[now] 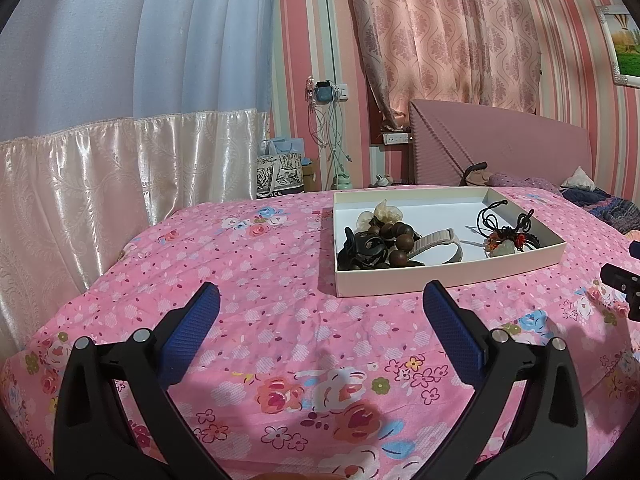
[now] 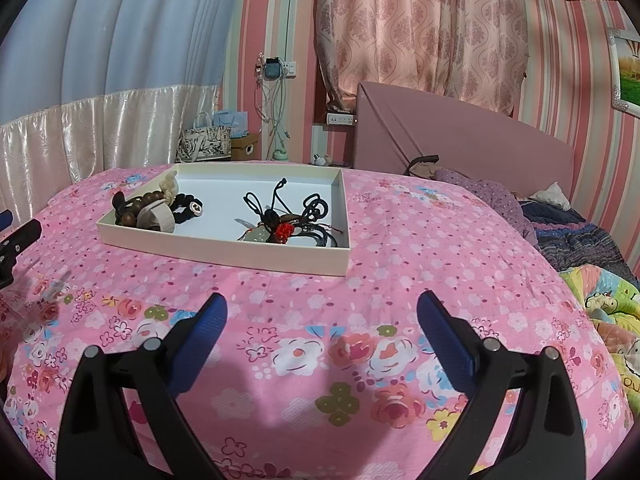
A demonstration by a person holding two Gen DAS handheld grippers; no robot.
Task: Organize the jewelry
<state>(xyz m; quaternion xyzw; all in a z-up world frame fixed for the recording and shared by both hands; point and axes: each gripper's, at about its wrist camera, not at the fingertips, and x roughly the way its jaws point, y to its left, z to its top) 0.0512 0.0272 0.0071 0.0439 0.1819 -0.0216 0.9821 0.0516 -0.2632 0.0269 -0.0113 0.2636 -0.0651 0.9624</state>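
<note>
Shallow white box [image 1: 448, 276] on bed, pink floral sheet [image 1: 280, 272] under it. Jewelry all inside box — wooden bead bracelet [image 1: 396, 240], black hair claw [image 1: 360, 250] and beige band [image 1: 440, 246] at its left end, tangle of black cords with pale green pendant [image 1: 505, 247] and red knot at right end. Left gripper [image 1: 320, 304] above sheet, short of box, jaws wide apart, empty. Right gripper [image 2: 322, 312] likewise — jaws spread, nothing held, box just ahead.
</note>
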